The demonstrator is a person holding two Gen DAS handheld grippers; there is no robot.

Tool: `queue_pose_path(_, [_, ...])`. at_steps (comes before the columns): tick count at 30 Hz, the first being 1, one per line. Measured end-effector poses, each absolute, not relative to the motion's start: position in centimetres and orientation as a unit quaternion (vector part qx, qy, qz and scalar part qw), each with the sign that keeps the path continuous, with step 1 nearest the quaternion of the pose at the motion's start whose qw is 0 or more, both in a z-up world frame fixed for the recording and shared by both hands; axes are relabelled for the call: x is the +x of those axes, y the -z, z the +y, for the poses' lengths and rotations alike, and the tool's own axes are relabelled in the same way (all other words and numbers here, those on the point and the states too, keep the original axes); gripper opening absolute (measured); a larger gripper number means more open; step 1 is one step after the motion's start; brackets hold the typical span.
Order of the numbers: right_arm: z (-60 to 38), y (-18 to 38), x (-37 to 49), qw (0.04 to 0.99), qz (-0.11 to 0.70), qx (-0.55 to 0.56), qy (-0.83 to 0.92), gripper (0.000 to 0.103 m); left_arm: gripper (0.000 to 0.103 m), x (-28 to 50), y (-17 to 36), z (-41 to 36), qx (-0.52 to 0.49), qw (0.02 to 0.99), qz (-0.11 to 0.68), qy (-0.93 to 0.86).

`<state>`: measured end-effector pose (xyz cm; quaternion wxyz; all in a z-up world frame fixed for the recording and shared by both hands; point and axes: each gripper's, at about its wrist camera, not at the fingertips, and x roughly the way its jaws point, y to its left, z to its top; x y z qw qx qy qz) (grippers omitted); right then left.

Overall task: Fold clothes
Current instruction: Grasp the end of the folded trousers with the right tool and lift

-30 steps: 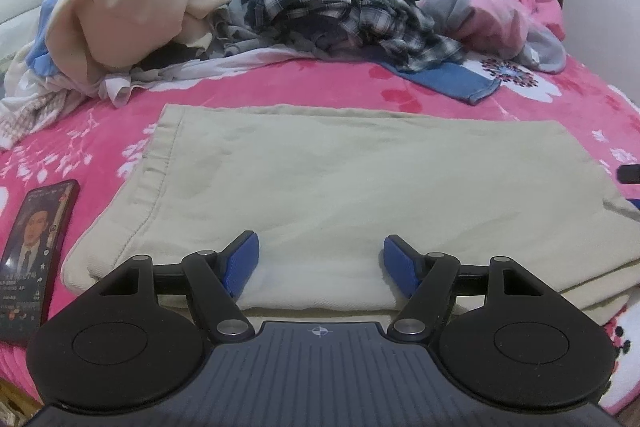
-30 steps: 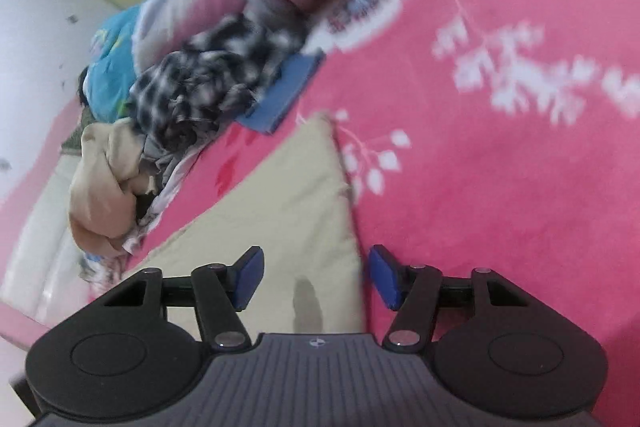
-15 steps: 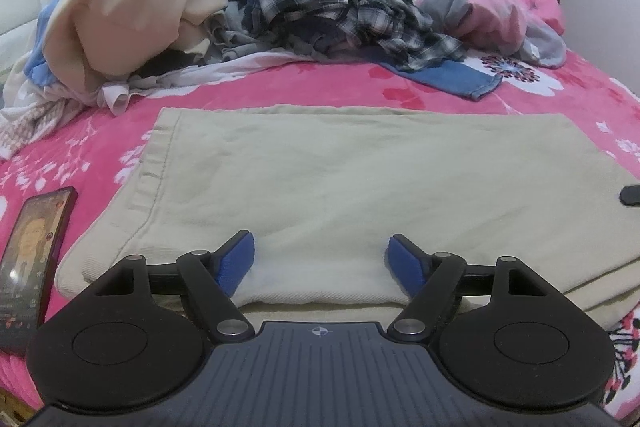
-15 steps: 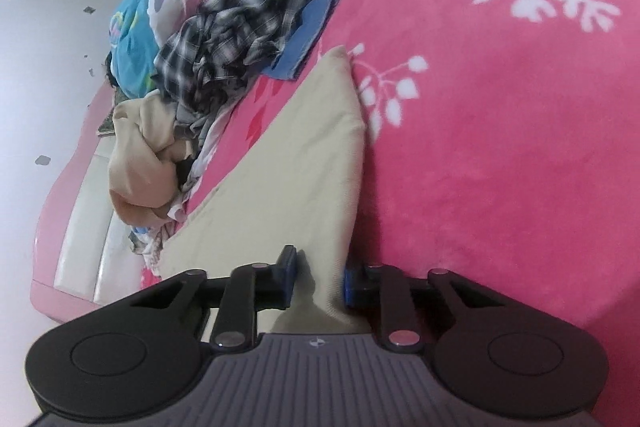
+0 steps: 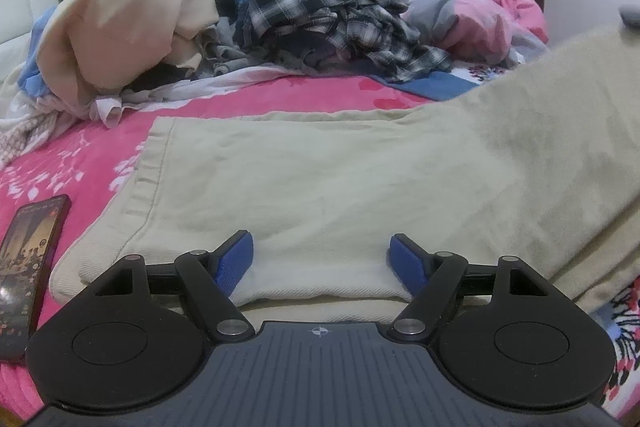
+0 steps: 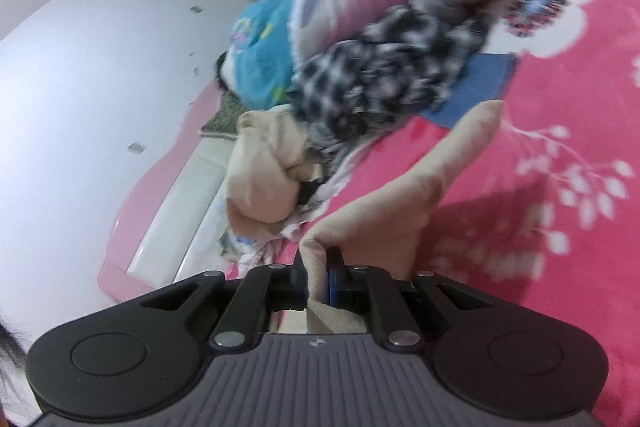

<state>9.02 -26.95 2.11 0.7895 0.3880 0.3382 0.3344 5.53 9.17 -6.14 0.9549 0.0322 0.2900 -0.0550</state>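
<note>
A: Where the beige trousers (image 5: 320, 179) lay fully flat on the pink bedspread (image 5: 80, 163) 1 second earlier, what differs?

B: The right end of the trousers is raised off the bedspread and slopes up toward the top right of the left wrist view. The left portion lies flat as before.

A: State of the right gripper (image 6: 318, 277)?

B: Its jaws have just been closing. They were spread over the trouser end 1 second ago; they are now clamped on a pinched ridge of beige fabric, which bunches between the pads. The right wrist view is blurred.

A: State of the left gripper (image 5: 320, 259)?

B: Jaws apart, slightly wider than 1 second ago. The 2 blue pads (image 5: 236, 261) rest against the near folded edge of the trousers; whether they press on it cannot be told. The position is nearly unchanged.

A: Surroundings?

B: A phone (image 5: 28, 267) lies at the left on the bedspread, just beside the trousers. Behind them is a pile: a cream garment (image 5: 128, 35), a plaid shirt (image 5: 332, 15) and a blue item (image 5: 436, 87).
</note>
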Motion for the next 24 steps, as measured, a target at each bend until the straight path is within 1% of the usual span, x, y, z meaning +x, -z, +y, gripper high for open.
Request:
queue_pose_path(7, [-20.6,-6.5,9.9,0.807,0.335,0.311,-0.375,0.01,0.077,5.3,6.5,9.6,0.029,0.958,0.277,0.065])
queue_pose_path(17, [-12.5,-8.5,10.9,0.805,0.355,0.236,-0.412,0.01,0.077,4.8,6.7,10.6,0.018,0.963,0.254,0.088])
queue_pose_path(24, [-8.2,-8.4,11.6,0.796,0.38,0.201,-0.427,0.01,0.076,2.5,5.0,15.0,-0.06,0.974,0.2,0.088])
